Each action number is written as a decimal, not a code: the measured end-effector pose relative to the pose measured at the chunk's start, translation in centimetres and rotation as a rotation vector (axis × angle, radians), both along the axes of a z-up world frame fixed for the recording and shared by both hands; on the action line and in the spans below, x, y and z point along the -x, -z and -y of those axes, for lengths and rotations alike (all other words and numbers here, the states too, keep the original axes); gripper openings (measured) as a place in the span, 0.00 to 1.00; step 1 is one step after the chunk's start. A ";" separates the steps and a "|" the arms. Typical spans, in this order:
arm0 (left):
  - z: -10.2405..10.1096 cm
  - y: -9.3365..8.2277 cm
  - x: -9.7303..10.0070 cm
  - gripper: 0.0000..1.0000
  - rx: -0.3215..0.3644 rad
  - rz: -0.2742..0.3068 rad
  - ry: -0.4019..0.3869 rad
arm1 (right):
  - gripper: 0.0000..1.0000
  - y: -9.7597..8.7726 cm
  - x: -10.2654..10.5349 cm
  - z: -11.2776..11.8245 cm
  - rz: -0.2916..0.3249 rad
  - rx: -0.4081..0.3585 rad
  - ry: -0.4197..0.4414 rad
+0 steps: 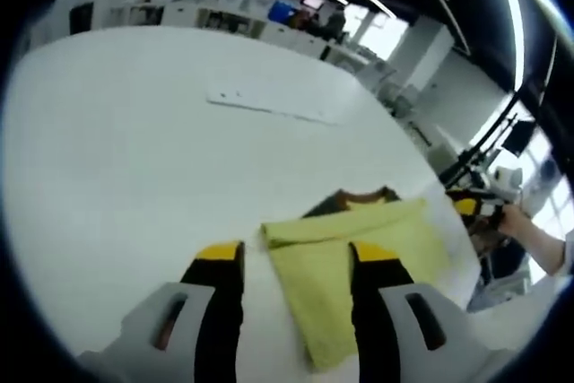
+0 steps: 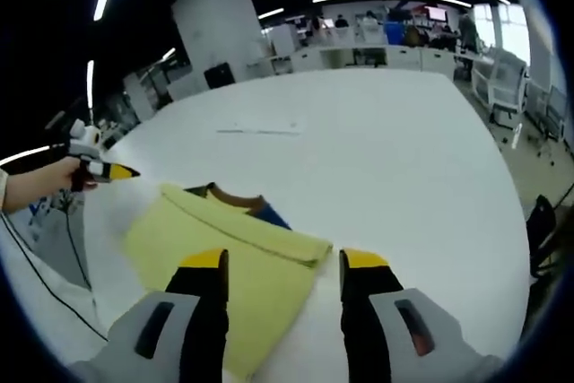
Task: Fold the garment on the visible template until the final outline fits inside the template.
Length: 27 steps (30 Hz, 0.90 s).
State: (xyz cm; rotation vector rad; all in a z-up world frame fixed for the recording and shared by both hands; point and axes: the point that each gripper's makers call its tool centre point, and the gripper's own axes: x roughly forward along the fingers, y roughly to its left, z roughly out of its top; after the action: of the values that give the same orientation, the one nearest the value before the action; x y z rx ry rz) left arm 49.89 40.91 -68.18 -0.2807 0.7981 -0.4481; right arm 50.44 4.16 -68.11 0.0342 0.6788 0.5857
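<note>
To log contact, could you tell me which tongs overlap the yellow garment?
Both: the left tongs and right tongs each have one open jaw over the yellow garment.

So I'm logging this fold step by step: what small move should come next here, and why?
Probably lower the left gripper and right gripper onto the folded yellow cloth garment and grip its edges for another fold. Both sets of jaws stand open above it, holding nothing, and a dark collar part juts past the fold on the white table. I cannot make out the template outline.
</note>
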 end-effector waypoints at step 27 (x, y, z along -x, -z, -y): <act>1.0 -4.7 4.4 0.67 0.012 0.092 0.046 | 0.81 -3.1 5.2 -0.1 0.013 -0.004 -0.046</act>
State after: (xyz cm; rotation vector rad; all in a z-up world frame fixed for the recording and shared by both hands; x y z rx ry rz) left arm 45.52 39.91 -63.44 -0.2508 0.7132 -0.5060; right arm 45.23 4.21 -65.01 0.0184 0.6667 0.6312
